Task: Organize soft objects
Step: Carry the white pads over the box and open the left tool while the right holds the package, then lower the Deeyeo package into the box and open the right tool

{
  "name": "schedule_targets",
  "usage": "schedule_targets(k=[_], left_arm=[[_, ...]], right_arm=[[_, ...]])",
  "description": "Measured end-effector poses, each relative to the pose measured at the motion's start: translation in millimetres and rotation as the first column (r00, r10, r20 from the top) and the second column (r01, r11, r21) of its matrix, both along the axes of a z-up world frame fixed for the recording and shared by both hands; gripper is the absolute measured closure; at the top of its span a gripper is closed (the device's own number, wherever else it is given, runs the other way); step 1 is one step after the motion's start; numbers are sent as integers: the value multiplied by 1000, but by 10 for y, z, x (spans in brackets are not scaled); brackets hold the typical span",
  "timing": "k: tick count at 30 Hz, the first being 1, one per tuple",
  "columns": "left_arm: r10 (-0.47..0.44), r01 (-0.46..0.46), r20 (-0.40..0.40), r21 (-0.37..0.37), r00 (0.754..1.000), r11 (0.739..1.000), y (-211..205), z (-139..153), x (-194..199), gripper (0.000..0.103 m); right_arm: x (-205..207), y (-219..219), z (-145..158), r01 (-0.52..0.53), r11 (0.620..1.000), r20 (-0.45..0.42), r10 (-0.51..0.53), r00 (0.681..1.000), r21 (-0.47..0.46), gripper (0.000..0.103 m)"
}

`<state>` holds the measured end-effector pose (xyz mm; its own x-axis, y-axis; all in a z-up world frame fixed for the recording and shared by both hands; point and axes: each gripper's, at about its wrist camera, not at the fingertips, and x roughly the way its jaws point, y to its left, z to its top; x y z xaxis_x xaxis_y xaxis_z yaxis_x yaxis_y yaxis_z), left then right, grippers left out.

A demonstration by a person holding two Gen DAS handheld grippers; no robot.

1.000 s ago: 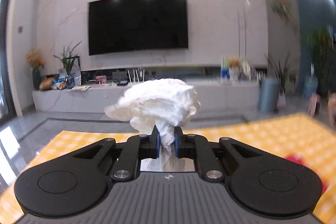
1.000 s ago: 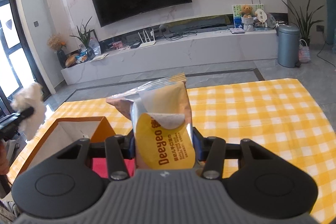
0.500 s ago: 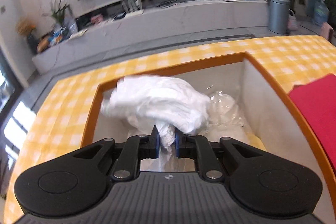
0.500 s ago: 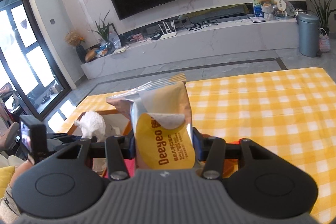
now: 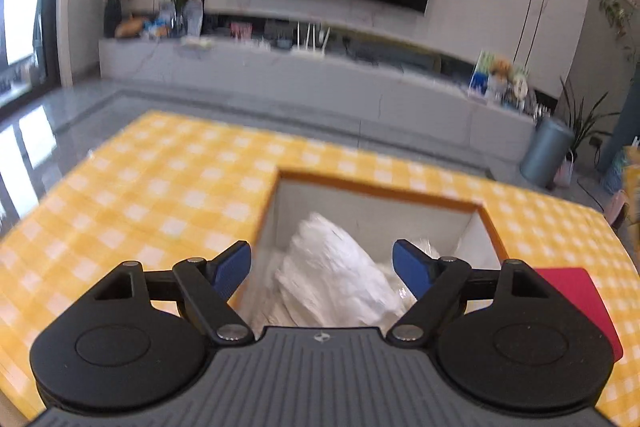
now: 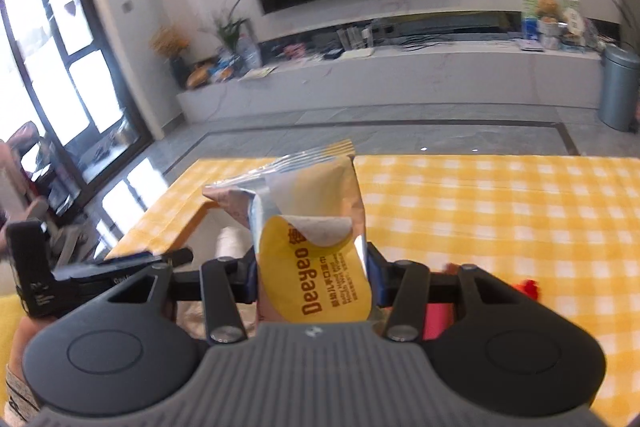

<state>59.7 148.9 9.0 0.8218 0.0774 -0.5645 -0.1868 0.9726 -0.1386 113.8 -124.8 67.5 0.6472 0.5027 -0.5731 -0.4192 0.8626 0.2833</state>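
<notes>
In the left wrist view an orange-rimmed box (image 5: 380, 189) with white inner walls stands on the yellow checked tablecloth. A crumpled white cloth (image 5: 336, 279) lies inside it beside a clear plastic bag (image 5: 420, 247). My left gripper (image 5: 322, 267) hovers over the box, its jaws opening wide and clear of the cloth. In the right wrist view my right gripper (image 6: 312, 275) is shut on a yellow wet-wipes pack (image 6: 316, 239), held upright above the table. The box's corner (image 6: 200, 219) and the left gripper's body (image 6: 100, 275) show at its left.
A red item (image 5: 576, 299) lies on the cloth right of the box. A person's hand (image 6: 24, 339) holds the left gripper. Beyond the table are grey floor, a TV wall unit, plants and a grey bin (image 6: 618, 91).
The left gripper carried the white cloth over the box, let it go into the box and opened wide. The right gripper moved leftward toward the box, the wipes pack still in it.
</notes>
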Motion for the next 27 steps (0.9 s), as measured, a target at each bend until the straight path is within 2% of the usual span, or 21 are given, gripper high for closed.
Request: schedule_targets(k=[2,4,10,15,20,27], left_arm=[[36,-37,33,34,999,999,26,78,-46,9],[67,-69,49,37,997,997,74,99,-44,8],[129,-127,16,-81,991,989,328,42,-19,8],[147,-144,25,-92,989,985,452,24,-60,8],[192,-190,5,-93,981,977,545,-23,-39,9],[183,-182,-3,-135,983,974,626,-63,-27,9]], right_arm=[[30,235,17,-49,998,-17,49,999,-28,54],[69,475,23,-87,994,-31,85,996,-61,54],[260,1112,-87,-147,980,-74,138,988,-135,54],[438,1510,-213,-181,966,-111,163,980,-186,54],[556,1779,-330,-183,962,-127,159,979,-204,54],[940,2175,-640,-138,946,-177,88,980,-292,54]])
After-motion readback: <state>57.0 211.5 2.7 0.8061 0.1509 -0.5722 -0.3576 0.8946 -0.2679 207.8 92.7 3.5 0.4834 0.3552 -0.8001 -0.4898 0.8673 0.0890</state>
